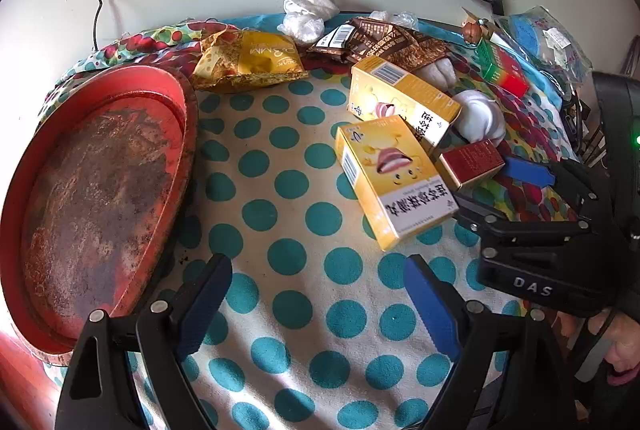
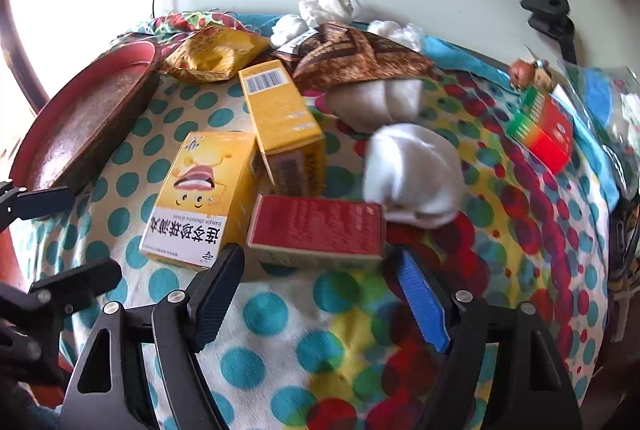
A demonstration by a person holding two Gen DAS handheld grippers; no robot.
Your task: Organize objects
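A round, rust-mottled red tray (image 1: 100, 198) was seen beside glossy yellow cardboard boxes (image 1: 390, 182) on dotted cloth (image 1: 288, 214). The jaws of both the left gripper (image 1: 318, 304) and the right gripper (image 2: 320, 304) were spread wide, with nothing held.

the right gripper (image 1: 532, 186) carries the white letters "das" on its black body, seen from the left wrist. just ahead of it, to its left, a yellow box (image 2: 200, 198) has a white band with large chinese characters and a small latin line reading roughly "lianqin zhenzhu diwan". a second yellow box (image 2: 284, 118) behind it shows a barcode; its side print is too small to read. farther off, a yellow snack bag (image 1: 256, 60) bears upside-down lettering, not legible. the red box (image 2: 316, 226) has blurred print.
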